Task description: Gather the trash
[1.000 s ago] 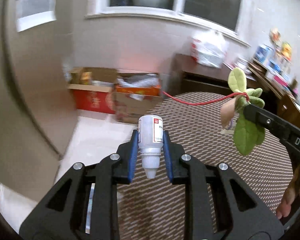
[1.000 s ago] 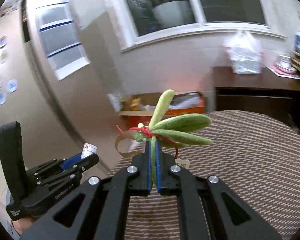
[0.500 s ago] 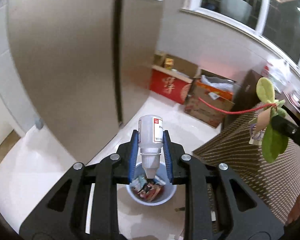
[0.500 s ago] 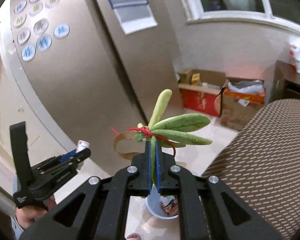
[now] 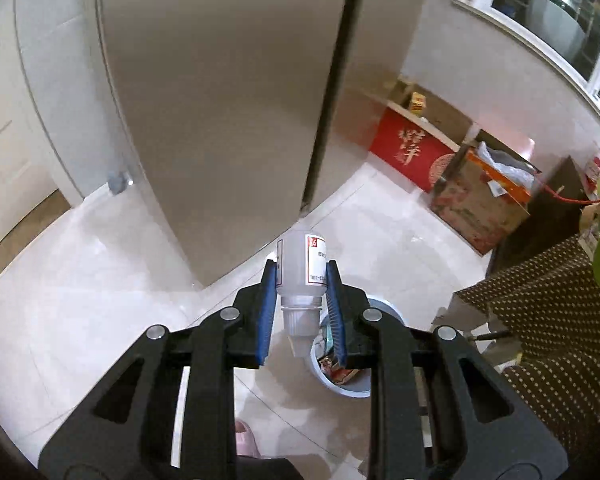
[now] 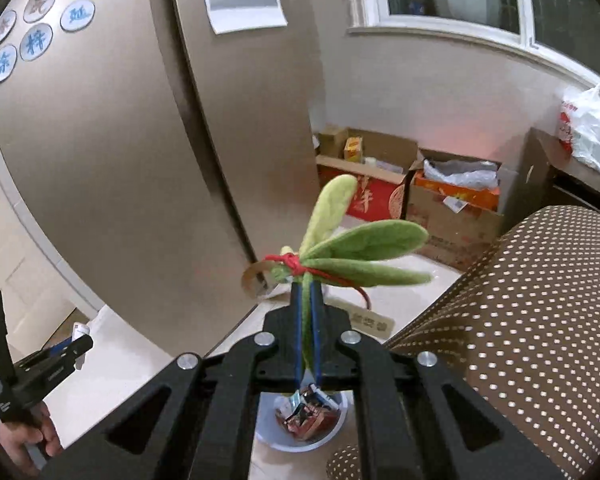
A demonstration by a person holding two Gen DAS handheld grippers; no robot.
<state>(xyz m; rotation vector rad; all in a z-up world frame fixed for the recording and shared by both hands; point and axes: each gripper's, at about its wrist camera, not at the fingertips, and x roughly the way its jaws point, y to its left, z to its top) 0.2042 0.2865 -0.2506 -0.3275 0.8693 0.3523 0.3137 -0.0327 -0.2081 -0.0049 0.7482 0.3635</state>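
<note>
Right now we carry two pieces of trash toward the bin (image 5: 376, 308), and both are close to the drop. Our left gripper (image 5: 300, 300) is clamped on a small white bottle (image 5: 302, 268), its blue pads pressing the bottle's sides, nozzle pointing back toward the camera. Through the left wrist camera the bin's pale rim shows at about four o'clock from the bottle, partly hidden behind the right-hand finger, with crumpled wrappers inside.

Our right gripper (image 6: 307, 320) is closed tight on the stem of a green felt leaf sprig (image 6: 360, 252) tied with red string (image 6: 296, 262); a paper tag hangs from it. In the right wrist camera the bin (image 6: 340, 424) sits on the white floor (image 6: 112, 368) at six o'clock from the sprig, seen beneath the gripper body, beside the dotted brown cushion (image 6: 532, 320) at three o'clock.

We judge the step in hand to be the carry's end. Next we would need to bring the bottle over the bin's opening, since it looks off to one side, then part the left fingers; the sprig seems better lined up. It is light, so the string or tag may snag on a pad.
</note>
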